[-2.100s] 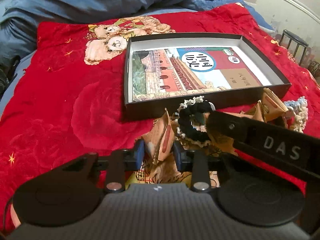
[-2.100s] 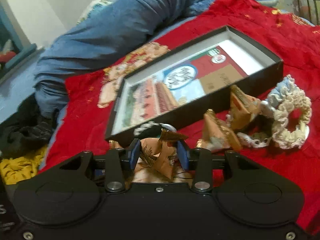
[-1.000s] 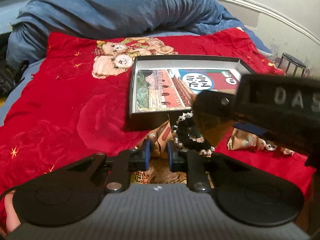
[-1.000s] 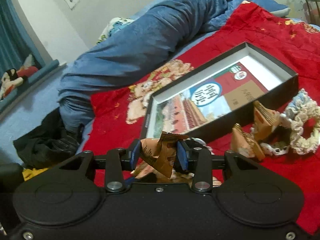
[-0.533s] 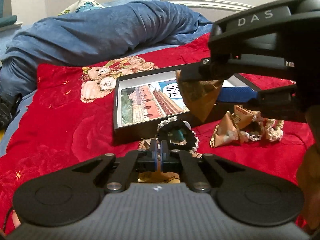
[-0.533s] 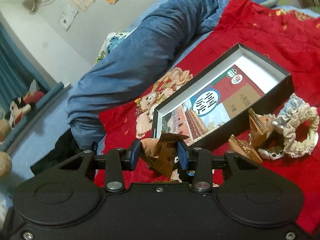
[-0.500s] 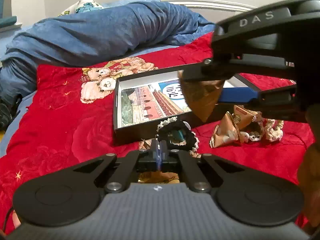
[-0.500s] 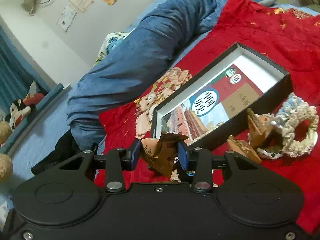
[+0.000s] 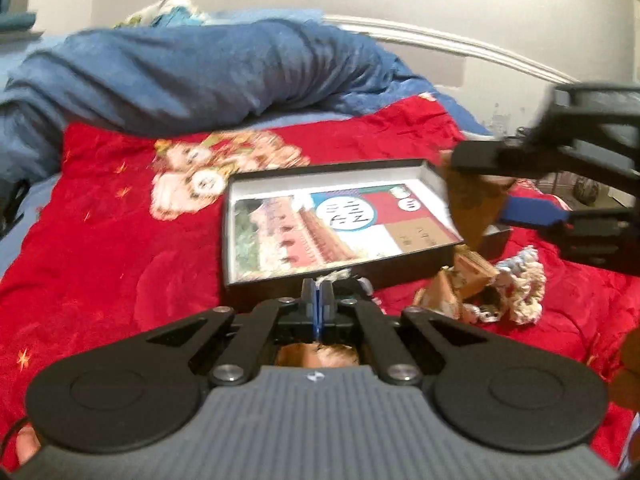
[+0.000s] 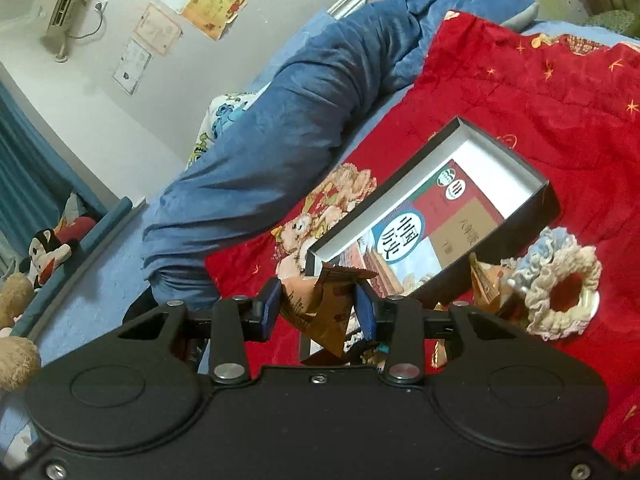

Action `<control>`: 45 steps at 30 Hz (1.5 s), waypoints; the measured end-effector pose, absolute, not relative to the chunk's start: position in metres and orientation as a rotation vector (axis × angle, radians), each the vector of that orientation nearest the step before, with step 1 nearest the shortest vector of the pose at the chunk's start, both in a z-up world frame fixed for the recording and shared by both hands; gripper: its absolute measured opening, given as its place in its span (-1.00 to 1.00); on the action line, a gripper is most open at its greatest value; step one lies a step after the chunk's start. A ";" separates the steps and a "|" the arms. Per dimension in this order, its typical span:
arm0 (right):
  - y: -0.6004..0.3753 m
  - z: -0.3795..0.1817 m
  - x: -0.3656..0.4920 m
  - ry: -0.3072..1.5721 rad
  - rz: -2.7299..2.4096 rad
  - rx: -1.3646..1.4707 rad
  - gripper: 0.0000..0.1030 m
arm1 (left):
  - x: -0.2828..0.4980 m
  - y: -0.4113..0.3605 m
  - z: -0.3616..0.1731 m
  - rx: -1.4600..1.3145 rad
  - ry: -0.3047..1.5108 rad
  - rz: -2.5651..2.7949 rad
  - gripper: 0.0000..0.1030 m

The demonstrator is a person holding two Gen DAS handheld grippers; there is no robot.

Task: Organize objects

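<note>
Right gripper [image 10: 318, 306] is pinching a crinkly brown snack packet [image 10: 320, 312] above the bed, near the black box [image 10: 536, 196]; it looks light and crushable, best held mid-body. Left gripper [image 9: 317, 306] is closing fully, apparently nipping white lace [image 9: 334, 276] of a hair tie.

Bed: covered by a red quilt [image 9: 120, 240] printed with teddy bears and gold stars
Far side: a rumpled blue duvet [image 9: 192, 76] lies along the quilt's far edge
Middle: an open black box [image 9: 404, 270] rests on the quilt; a picture book [image 9: 336, 232] lies flat inside
Near right: brown snack packets [image 9: 452, 292] and a crocheted scrunchie [image 9: 524, 284] lie touching, just beside the box
</note>
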State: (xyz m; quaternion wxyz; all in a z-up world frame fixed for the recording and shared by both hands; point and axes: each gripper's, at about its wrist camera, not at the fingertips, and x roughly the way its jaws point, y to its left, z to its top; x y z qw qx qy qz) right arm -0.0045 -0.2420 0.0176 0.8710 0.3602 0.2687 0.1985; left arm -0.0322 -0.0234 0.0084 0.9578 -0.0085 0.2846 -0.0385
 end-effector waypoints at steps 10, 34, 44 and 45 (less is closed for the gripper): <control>-0.245 0.004 -0.021 0.628 0.386 0.767 -0.25 | -0.046 -0.036 -0.006 0.029 0.609 0.002 0.10; -0.246 -0.009 -0.007 0.704 0.379 0.783 -0.25 | -0.017 -0.021 -0.024 -0.025 0.715 0.168 -0.33; -0.236 0.012 0.013 0.582 0.576 0.798 -0.25 | -0.022 -0.013 0.029 0.000 0.528 0.065 -0.33; -0.233 0.014 0.017 0.584 0.585 0.787 -0.25 | -0.020 -0.013 0.035 0.013 0.518 0.057 -0.33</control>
